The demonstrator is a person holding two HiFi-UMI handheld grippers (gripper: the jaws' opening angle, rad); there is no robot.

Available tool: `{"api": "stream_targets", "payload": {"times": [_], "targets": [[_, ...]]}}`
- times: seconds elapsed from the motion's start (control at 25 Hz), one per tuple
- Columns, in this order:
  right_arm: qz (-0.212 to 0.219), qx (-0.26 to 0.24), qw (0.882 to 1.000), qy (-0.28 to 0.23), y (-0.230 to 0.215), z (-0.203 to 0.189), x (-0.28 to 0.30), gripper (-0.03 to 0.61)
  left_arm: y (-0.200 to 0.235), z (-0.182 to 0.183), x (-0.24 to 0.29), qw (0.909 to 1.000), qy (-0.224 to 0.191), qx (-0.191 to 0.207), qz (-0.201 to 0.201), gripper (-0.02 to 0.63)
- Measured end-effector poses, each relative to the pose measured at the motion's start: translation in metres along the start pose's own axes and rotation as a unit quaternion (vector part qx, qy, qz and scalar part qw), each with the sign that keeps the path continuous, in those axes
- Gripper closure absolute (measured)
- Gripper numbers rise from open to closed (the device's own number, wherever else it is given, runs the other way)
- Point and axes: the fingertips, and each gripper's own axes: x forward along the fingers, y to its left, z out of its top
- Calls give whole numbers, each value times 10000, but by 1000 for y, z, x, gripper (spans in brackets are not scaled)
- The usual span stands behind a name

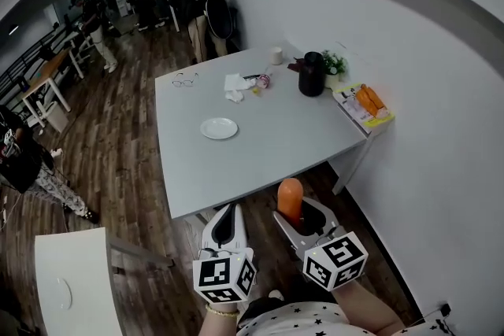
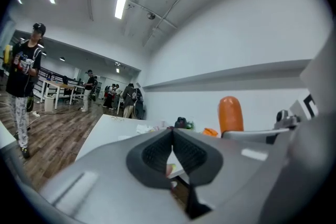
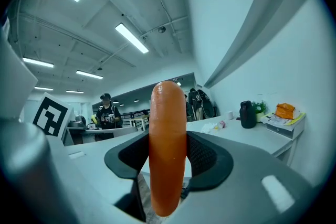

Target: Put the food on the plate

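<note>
The right gripper (image 1: 302, 215) clamped an upright sausage (image 3: 168, 149) near the table's (image 1: 260, 153) near edge. The left gripper (image 1: 226, 223) was closed, empty. A plate (image 1: 219, 128) lay farther off.

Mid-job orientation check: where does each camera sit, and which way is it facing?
Head view: on the person's head, steeply down at table and plate; left claw, right claw and arms show.
Left gripper view: on the left claw, along its shut jaws toward the table.
Right gripper view: on the right claw, along jaws clamped on the sausage.
Shared: all three show the sausage.
</note>
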Motion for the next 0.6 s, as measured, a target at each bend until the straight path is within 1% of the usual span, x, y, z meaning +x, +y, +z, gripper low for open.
{"api": "stream_targets", "payload": {"times": [0.12,0.36,0.6], "targets": [[132,5,9998,137,-1,-5,25,363,23,-2,11,9998,6,-98,189,606],[422,30,9987,275,-12,-8,86,364,61,-4,41,9987,51,-112,496,606],[923,-167,9947,423,-33,-1,170,363,111,3,99,9957,-71,-185,907,606]]}}
